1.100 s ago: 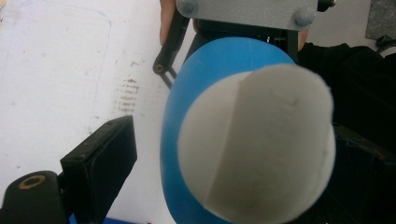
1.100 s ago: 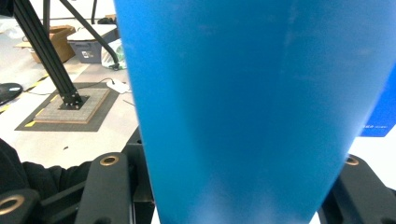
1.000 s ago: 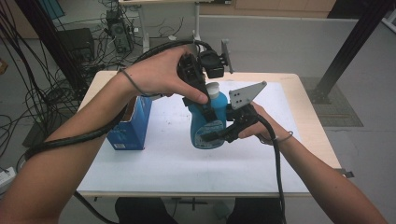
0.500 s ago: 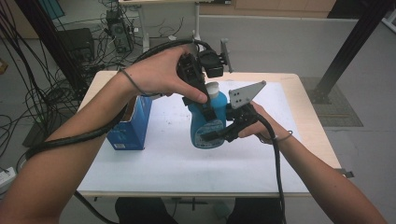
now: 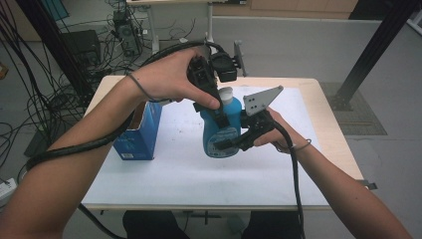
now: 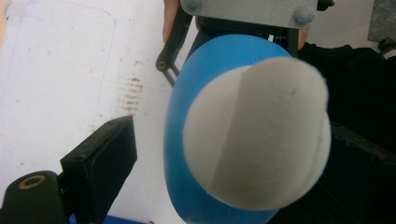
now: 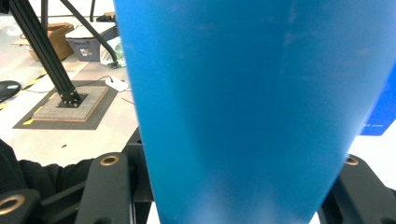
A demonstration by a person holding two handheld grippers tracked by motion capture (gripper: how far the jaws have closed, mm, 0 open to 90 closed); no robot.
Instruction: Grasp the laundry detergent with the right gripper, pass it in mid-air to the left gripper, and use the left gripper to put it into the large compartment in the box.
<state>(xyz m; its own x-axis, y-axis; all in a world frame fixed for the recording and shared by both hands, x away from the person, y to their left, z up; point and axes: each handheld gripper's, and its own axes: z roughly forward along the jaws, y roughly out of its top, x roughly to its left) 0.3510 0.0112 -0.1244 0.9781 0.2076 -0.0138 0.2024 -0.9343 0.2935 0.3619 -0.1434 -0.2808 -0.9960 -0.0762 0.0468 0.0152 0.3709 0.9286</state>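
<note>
floor: grey | cables: tangled, left | black post: right | second desk: behind

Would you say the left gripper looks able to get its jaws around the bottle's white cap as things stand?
Probably yes. The left gripper sits open right over the white cap, a jaw on either side, nothing between. The right gripper clamps the blue bottle lower down, steadying it.

Bottle: bright blue body, white cap, dark print on its label. Box: blue with small white print. Worktop: pale wood, covered by a white sheet bearing faint brown smudges. Grippers: black, with one grey plate.
</note>
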